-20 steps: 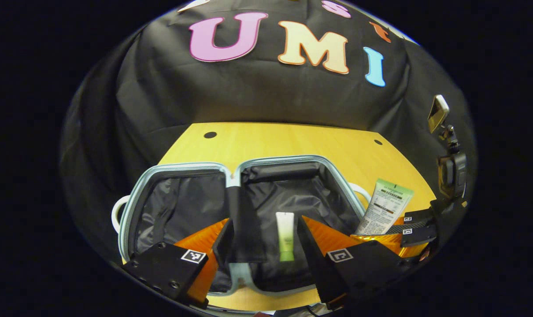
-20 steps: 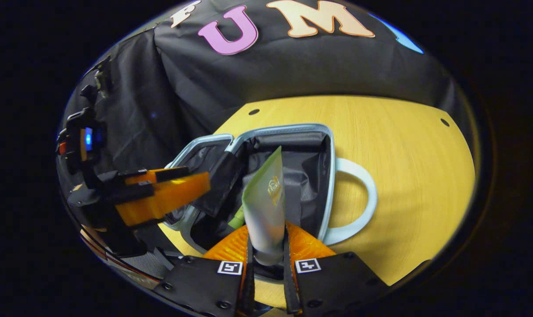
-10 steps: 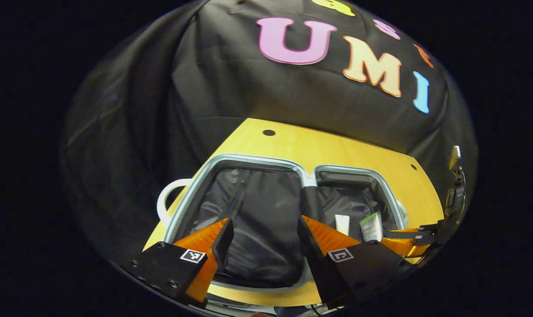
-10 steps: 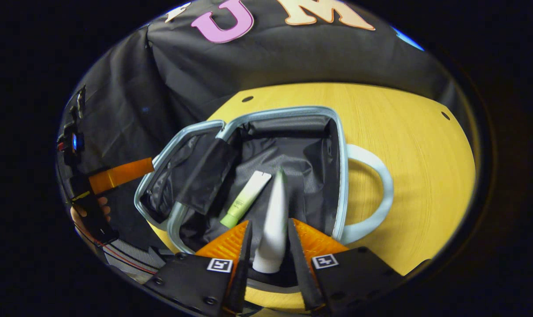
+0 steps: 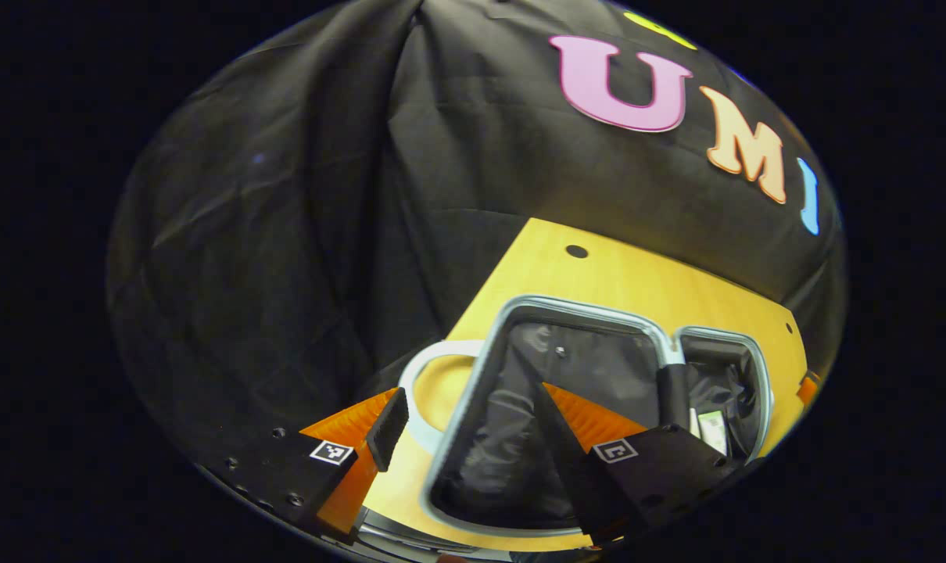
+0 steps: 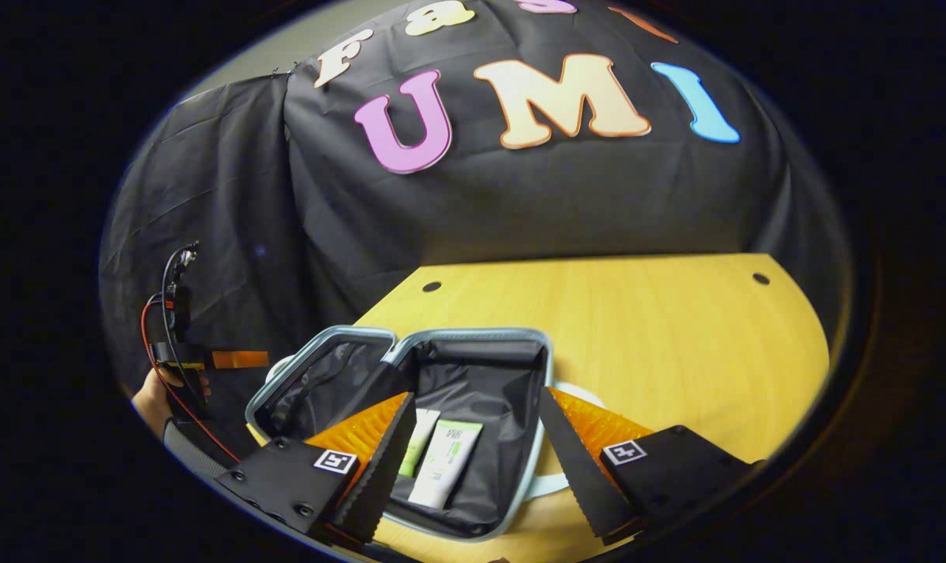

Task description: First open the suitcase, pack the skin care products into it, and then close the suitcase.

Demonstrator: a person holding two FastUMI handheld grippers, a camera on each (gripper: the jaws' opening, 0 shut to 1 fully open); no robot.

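The light blue suitcase [image 6: 473, 335] lies open on the wooden table, both halves lined in dark cloth. Two skin care tubes rest side by side in its right half: a green-fading tube [image 6: 420, 439] and a white tube with a green top [image 6: 446, 460]. My right gripper [image 6: 475, 400] hovers open just above and in front of that half, holding nothing. In the left gripper view, my left gripper [image 5: 469, 395] is open over the outer edge of the suitcase's left half [image 5: 575, 391], near its white handle [image 5: 424, 374]. A tube [image 5: 711, 430] peeks out in the far half.
The yellow wooden table [image 6: 653, 328] stretches behind and to the right of the suitcase, with small dark holes [image 6: 431, 287] near its back edge. A hand [image 6: 156, 400] holds the left gripper [image 6: 234, 360] at the far left of the right gripper view.
My right gripper has opened and let the white tube go into the suitcase's right half, then pulled back and up. My left gripper has swung left to the left half's outer edge.
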